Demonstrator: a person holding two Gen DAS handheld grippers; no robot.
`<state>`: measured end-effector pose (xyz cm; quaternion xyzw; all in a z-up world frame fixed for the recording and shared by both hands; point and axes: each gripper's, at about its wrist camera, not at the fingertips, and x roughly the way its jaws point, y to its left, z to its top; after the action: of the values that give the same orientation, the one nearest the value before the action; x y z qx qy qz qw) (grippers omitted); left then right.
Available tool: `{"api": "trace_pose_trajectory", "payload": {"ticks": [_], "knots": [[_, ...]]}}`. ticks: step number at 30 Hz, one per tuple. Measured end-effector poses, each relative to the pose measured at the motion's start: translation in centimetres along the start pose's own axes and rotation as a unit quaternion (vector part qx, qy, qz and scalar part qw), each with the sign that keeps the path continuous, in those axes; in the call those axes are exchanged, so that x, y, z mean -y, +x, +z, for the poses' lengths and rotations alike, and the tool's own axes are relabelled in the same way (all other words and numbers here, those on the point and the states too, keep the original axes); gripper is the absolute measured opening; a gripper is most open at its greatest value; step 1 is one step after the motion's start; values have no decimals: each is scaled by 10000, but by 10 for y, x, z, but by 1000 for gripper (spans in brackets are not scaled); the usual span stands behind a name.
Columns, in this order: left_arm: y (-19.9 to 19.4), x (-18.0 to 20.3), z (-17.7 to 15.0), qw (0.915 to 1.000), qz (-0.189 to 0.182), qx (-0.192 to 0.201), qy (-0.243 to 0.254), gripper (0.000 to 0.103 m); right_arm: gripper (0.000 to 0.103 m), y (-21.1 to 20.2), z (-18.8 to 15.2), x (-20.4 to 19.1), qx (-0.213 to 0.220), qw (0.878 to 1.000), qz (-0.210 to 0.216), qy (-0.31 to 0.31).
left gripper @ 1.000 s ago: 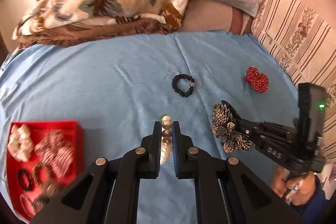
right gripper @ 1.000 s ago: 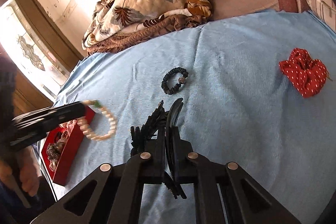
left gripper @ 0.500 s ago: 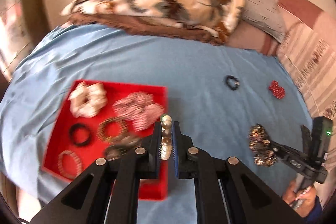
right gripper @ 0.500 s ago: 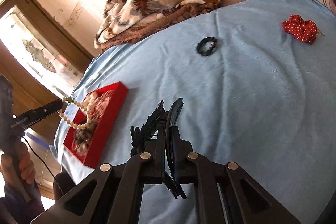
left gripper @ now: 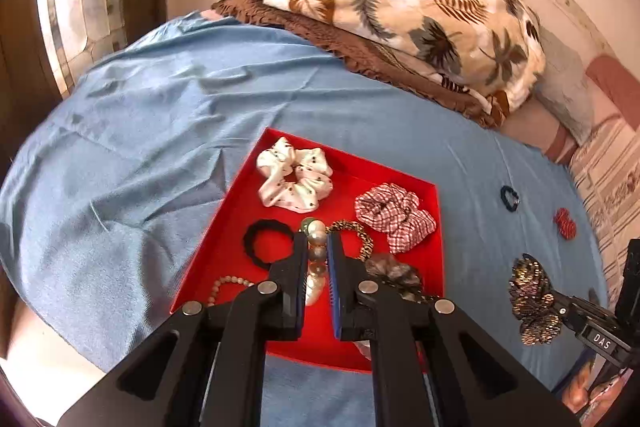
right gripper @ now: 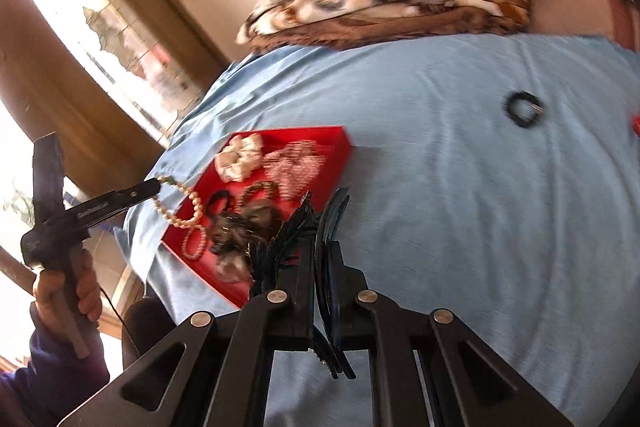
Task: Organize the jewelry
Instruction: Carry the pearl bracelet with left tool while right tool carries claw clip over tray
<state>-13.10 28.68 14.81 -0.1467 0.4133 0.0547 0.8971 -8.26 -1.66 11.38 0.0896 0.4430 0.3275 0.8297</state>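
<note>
My left gripper (left gripper: 317,251) is shut on a pearl bracelet (left gripper: 316,259) and holds it above the red tray (left gripper: 236,211), which holds scrunchies, hair ties and bracelets. From the right wrist view the bracelet (right gripper: 180,205) hangs from the left gripper (right gripper: 154,187) over the tray's near left edge (right gripper: 340,147). My right gripper (right gripper: 320,223) is shut on a sequined hair clip (right gripper: 296,231), seen as a gold-black sequin bow (left gripper: 532,297) in the left wrist view. A black bead bracelet (left gripper: 509,198) and a red dotted scrunchie (left gripper: 565,223) lie on the blue sheet.
A folded leaf-print blanket (left gripper: 400,11) and pillows (left gripper: 568,95) lie at the head of the bed. A wooden window frame (right gripper: 80,39) stands to the left. The black bracelet also shows in the right wrist view (right gripper: 522,109).
My left gripper has carried the pearl bracelet left, from over the bare sheet to above the red tray. My right gripper has followed left with the hair clip, nearing the tray.
</note>
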Motion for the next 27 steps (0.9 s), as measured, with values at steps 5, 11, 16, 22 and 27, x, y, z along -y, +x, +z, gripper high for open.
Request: {"api": "trace_pose_trajectory", "payload": {"ticks": [5,11,16,22,27], "knots": [[15,-18,-10,9965,-681,-165,-455,9,7,31,26,-28,-186,9996,153,-137],[33,-23,-37,9914,-1059,-435,-637,9,7,76,50,-64,-478,9980,296,-273],[40,-42,-47,9928,-767,-538,-749,9,7,111,56,-89,-761,9956,492,-251],[41,-62,-54,9927,-607,-546,-890,9,7,148,51,-102,-1051,9926,614,-22],[39,-64,-58,9922,-645,-544,-922,9,7,180,55,-102,-1164,9916,509,255]]}}
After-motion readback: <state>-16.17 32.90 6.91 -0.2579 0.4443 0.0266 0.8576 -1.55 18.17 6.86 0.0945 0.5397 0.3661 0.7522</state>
